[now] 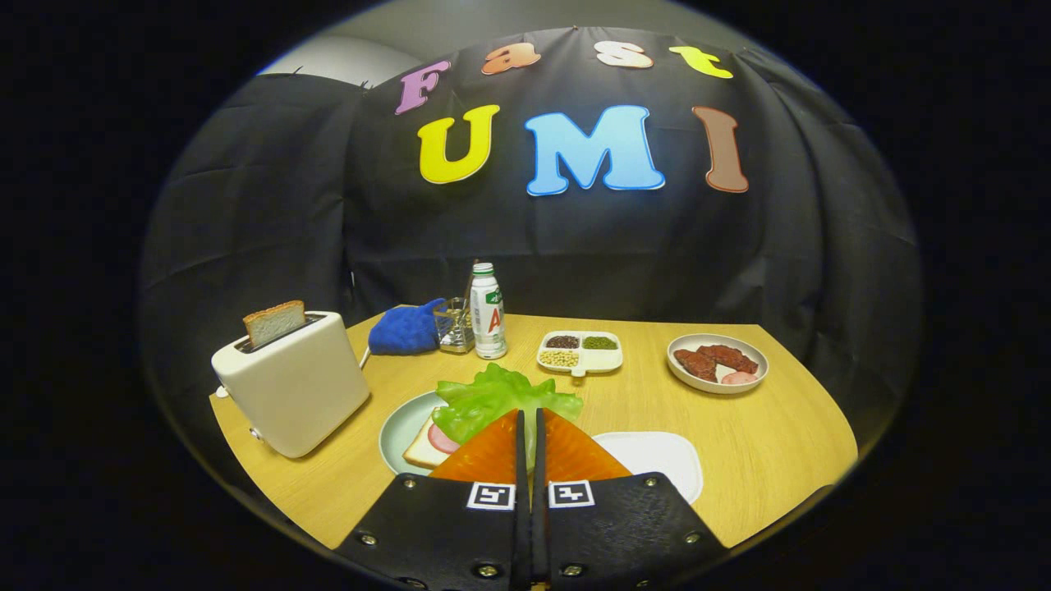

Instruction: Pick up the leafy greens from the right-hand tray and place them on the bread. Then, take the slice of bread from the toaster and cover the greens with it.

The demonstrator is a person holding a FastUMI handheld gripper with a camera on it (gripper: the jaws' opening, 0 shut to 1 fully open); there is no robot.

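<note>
The two fingers (530, 423) are pressed almost together, and a crinkled pale green lettuce leaf (501, 398) is seen fanning out from their tips; it is judged to be pinched between them, though the contact itself is hidden by the fingers. The leaf is held over the pale green round plate (398, 431), on which a slice of white bread topped with a pink round of sausage (431, 443) lies, partly covered by the left finger. Whether the leaf rests on that bread or hangs just above it cannot be told.

The white rectangular tray (657, 460) on the near right lies bare where it is visible. A browned slice of toast (275, 322) stands upright in the slot of the cream-coloured toaster (291, 382) on the near left of the light wooden bench (772, 435).

Judgement: the greens are off the tray and at the bread, but not released; the covering slice remains in the toaster, so that part is left.

Further back are noted a blue oven mitt (404, 330), a small clear glass holder (454, 324), a white bottle with a green cap (488, 312), a white divided dish of beans and seeds (580, 351) and a white bowl of dark red meat pieces (717, 362). None of these stands between plate and toaster; the way leftward appears unobstructed.
</note>
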